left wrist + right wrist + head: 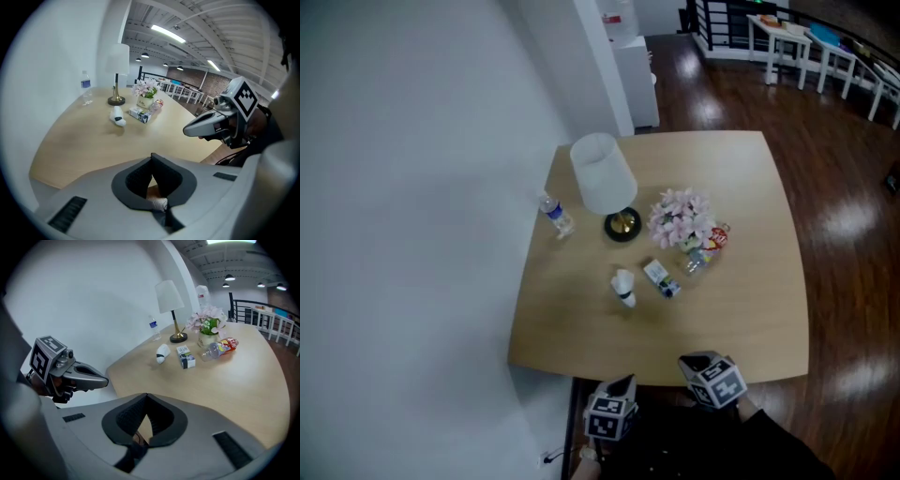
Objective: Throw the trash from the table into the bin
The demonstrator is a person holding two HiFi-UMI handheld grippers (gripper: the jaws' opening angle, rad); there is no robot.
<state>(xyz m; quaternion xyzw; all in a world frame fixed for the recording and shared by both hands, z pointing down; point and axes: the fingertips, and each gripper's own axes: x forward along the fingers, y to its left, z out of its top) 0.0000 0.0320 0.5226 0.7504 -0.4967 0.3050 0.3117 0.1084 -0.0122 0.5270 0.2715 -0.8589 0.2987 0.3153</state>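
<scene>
On the wooden table (741, 309) lie a crumpled white cup (623, 286) (117, 116) (162, 353), a small carton (660, 277) (186, 356) and a tipped plastic bottle with a red label (705, 251) (220, 348). My left gripper (625, 382) (152, 157) hovers off the table's near edge, jaws shut with nothing between them. My right gripper (692, 362) (146, 396) is beside it over the near edge; its jaws meet at the tips and hold nothing. No bin is in view.
A white-shaded lamp (605, 178), a vase of pink flowers (680, 217) and an upright water bottle (555, 216) stand on the table's far half. A white wall runs along the left. Dark wooden floor and white furniture (787, 42) lie beyond.
</scene>
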